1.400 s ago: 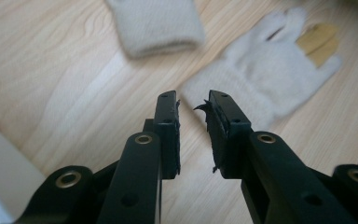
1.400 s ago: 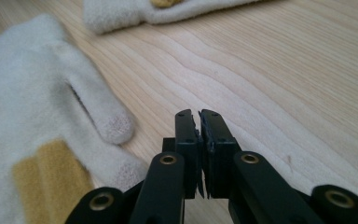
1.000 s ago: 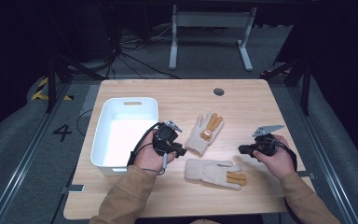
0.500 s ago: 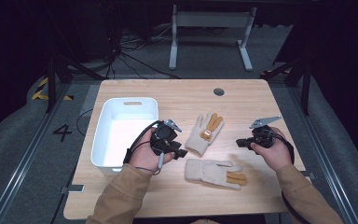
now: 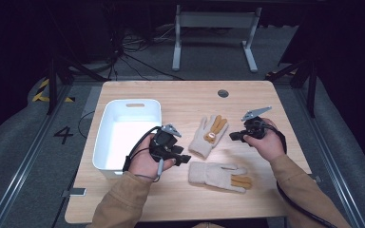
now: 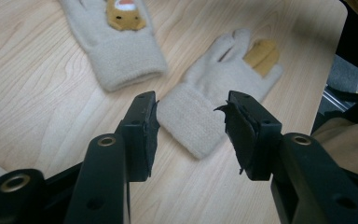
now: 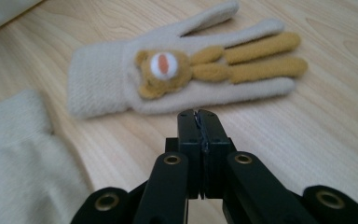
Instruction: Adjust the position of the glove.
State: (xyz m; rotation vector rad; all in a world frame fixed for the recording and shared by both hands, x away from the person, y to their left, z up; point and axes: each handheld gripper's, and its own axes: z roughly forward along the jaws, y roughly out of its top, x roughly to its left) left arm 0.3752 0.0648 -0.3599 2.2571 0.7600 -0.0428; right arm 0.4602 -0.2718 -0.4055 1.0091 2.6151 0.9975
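Two cream knit gloves with mustard fingers lie on the wooden table. The farther glove (image 5: 209, 135) (image 7: 177, 74) (image 6: 116, 42) has a bear face on it. The nearer glove (image 5: 218, 175) (image 6: 223, 88) lies flat with its cuff toward my left gripper (image 5: 183, 159) (image 6: 189, 126). That gripper's jaws have just been opening; the cuff lies below the gap, and the pads do not press it. My right gripper (image 5: 233, 137) (image 7: 199, 126) is shut on nothing and points at the bear glove from its right.
A white plastic bin (image 5: 105, 142) stands at the table's left, right beside my left hand. A round cable hole (image 5: 223, 93) sits near the far edge. The table's front edge runs just under the forearms.
The left gripper's jaws have opened wider while that hand stayed put. The right hand has moved away from the near glove toward the bear glove, its jaws closing fully.
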